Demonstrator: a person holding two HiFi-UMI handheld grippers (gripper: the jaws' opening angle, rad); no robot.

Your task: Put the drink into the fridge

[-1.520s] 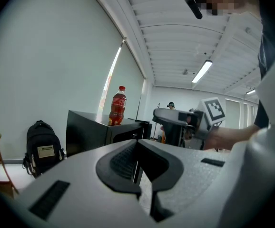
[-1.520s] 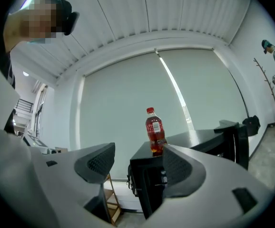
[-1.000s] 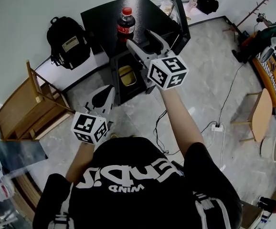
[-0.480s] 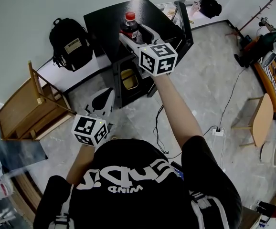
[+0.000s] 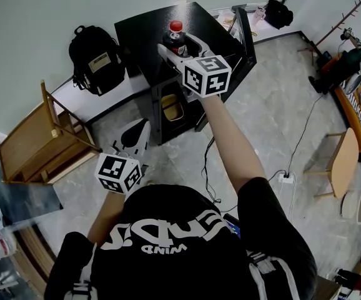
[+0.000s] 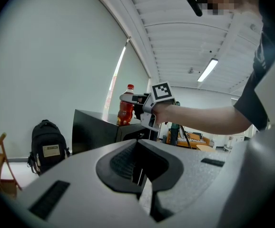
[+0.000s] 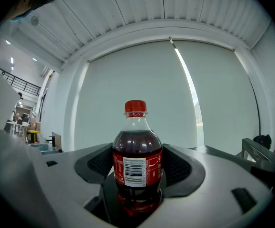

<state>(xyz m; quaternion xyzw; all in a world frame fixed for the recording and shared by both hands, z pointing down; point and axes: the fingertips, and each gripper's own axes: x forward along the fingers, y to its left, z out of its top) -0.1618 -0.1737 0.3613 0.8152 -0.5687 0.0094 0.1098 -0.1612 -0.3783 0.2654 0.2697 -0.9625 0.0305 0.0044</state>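
Black on every side, the small fridge (image 5: 144, 25) stood against the pale wall with its door (image 5: 245, 35) swung open, and the cola bottle (image 5: 176, 35) with its red cap stood upright on the fridge's top, not inside it. A second earlier the right gripper (image 5: 179, 45) had hung short of the bottle, in front of the fridge, with its jaws spread. Half a second earlier it had reached the bottle, and now the arm was stretched out over the fridge with one jaw on each side of it. In the right gripper view the ribbed pads (image 7: 177, 164) pressed the red label from left and right, so the gripper was pinching the bottle at its lower half, while the cap and neck rose clear above the jaws. The bottle itself had not left its place on the top.

The left gripper (image 5: 137, 130) had hardly moved over that second: it stayed low, near the person's body, over the grey floor in front of the fridge, its jaws pressed together on nothing. A dark backpack (image 5: 96, 58) leaned on the wall left of the fridge, and a wooden chair (image 5: 42, 144) stood farther left.
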